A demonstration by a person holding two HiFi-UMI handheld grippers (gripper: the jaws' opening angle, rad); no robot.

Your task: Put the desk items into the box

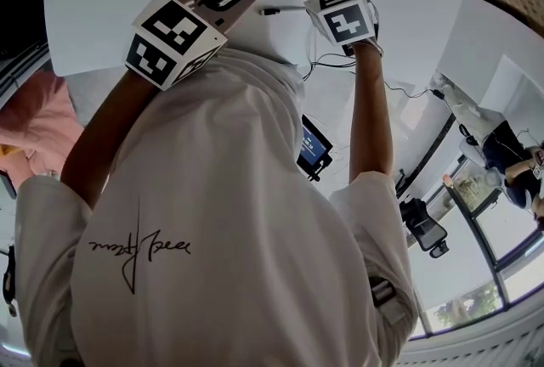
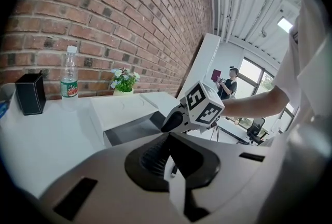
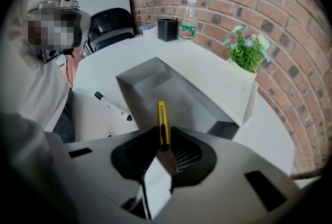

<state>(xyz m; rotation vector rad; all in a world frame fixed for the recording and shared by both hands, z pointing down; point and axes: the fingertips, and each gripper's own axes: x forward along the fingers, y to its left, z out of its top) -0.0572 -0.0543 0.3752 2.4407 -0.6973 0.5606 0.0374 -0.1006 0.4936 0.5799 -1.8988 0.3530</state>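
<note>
Right gripper point(image 3: 164, 141) pinched knife point(image 3: 162, 119) by its end, mid-frame, over box point(image 3: 137, 96). Left gripper point(image 2: 169, 151) closed, empty. Skinny grip, so knife could've twisted and dropped outside box.

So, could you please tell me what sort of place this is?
Likely an office or lab workspace: a white table against a brick wall, with an office chair behind it.

Thin yellow knife point(image 3: 162, 119) pinched in the right tool point(image 3: 164, 141), over the open grey box point(image 3: 140, 80); white pen point(image 3: 113, 107) lies left
</note>
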